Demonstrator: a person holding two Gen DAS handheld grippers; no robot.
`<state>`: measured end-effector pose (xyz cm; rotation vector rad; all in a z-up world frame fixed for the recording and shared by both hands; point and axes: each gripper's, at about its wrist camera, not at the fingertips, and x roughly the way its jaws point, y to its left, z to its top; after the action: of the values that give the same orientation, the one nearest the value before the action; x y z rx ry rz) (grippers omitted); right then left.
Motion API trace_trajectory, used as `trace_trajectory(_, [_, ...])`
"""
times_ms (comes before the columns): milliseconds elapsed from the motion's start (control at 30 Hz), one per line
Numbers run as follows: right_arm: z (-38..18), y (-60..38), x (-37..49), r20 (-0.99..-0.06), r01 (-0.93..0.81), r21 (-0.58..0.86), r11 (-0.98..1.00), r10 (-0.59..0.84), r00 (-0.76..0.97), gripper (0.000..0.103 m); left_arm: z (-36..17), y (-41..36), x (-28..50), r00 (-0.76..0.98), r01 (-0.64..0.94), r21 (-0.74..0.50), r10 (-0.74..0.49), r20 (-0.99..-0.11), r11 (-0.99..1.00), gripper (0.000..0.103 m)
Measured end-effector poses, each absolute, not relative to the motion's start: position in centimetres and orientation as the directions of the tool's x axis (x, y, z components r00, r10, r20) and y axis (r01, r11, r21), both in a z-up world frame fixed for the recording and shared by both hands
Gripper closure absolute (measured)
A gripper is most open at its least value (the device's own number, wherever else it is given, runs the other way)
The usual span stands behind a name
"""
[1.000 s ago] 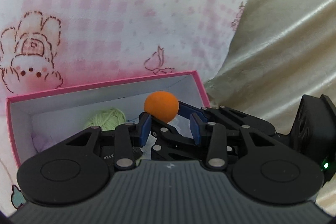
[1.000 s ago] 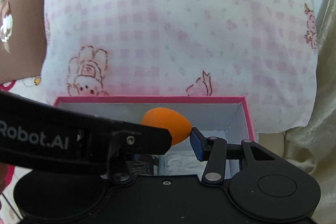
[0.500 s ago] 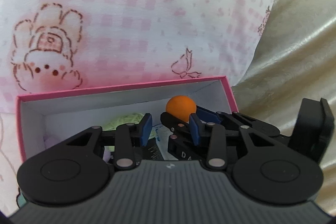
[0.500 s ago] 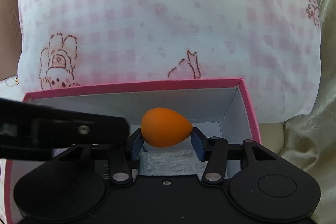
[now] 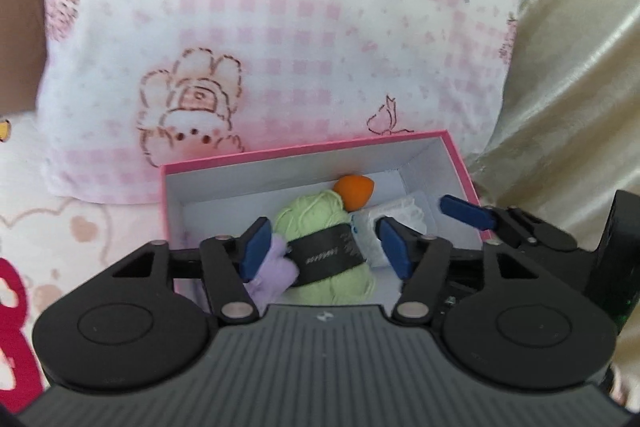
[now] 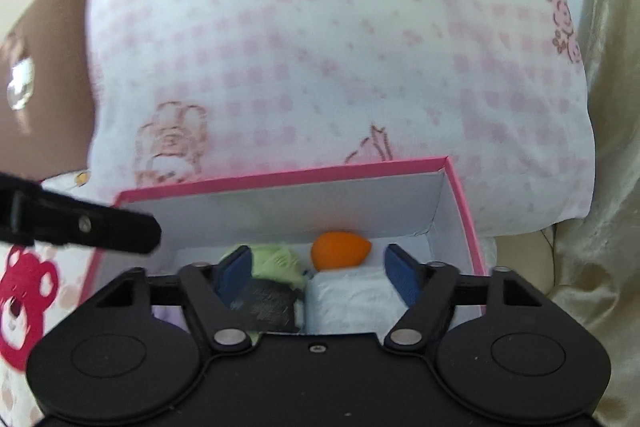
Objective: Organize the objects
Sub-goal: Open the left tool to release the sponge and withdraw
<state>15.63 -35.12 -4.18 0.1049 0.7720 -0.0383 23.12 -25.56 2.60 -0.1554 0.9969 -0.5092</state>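
Both sets of jaws are opening, empty, above the pink-rimmed white cardboard box (image 6: 456, 195); the orange egg-shaped sponge (image 6: 340, 255) is risking rolling if a withdrawing gripper is nudging the box.

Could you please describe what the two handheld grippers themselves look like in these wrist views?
Both are matte black. The left gripper has blue finger pads, silver pivot rivets, round side discs and a ribbed grey housing with a small white logo. The right gripper matches, with blue pads and a smooth black housing with one screw.
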Motion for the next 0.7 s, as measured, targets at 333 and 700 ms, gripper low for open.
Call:
trace_trajectory(333, [-0.9, -32.9, 9.7, -0.695, 0.02, 0.067, 0.998, 0.032, 0.719, 0.022, 3.8, -19.0, 17.5, 0.497, 0.252, -0.345, -0.427, -0.755, 0.904, 0.037])
trace_trajectory(700, [2.3, -28.3, 5.9, -0.687, -0.015, 0.048, 0.999, 0.044, 0.726, 0.022, 6.1, -14.0, 11.8, 0.58, 0.204, -0.291, -0.354, -0.734, 0.935, 0.028])
